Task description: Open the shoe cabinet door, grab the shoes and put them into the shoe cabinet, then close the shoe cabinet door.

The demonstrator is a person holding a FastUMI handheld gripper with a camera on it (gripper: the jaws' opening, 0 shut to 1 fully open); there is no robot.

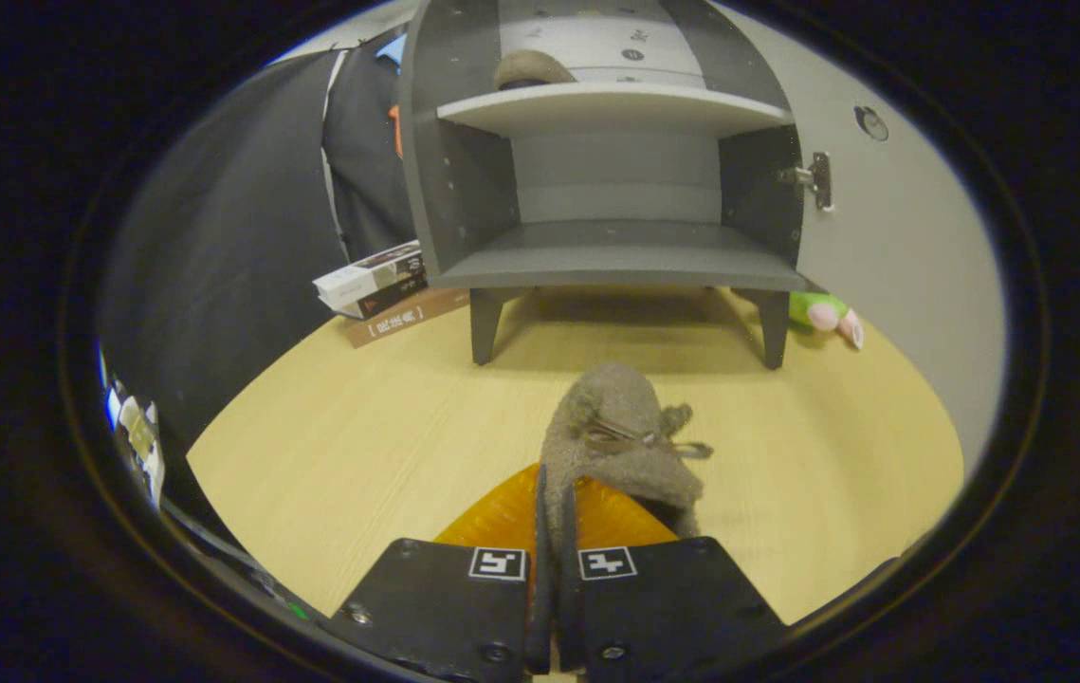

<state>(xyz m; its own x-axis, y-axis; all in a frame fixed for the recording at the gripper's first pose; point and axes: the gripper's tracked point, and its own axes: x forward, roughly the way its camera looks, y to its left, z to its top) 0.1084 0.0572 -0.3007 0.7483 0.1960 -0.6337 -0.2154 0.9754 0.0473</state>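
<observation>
Gripper view shows the tool pinched nearly shut on the heel edge of a fuzzy slipper hanging over the surface before the open cabinet; so thin a hold could let it slip or catch the shelf.
</observation>
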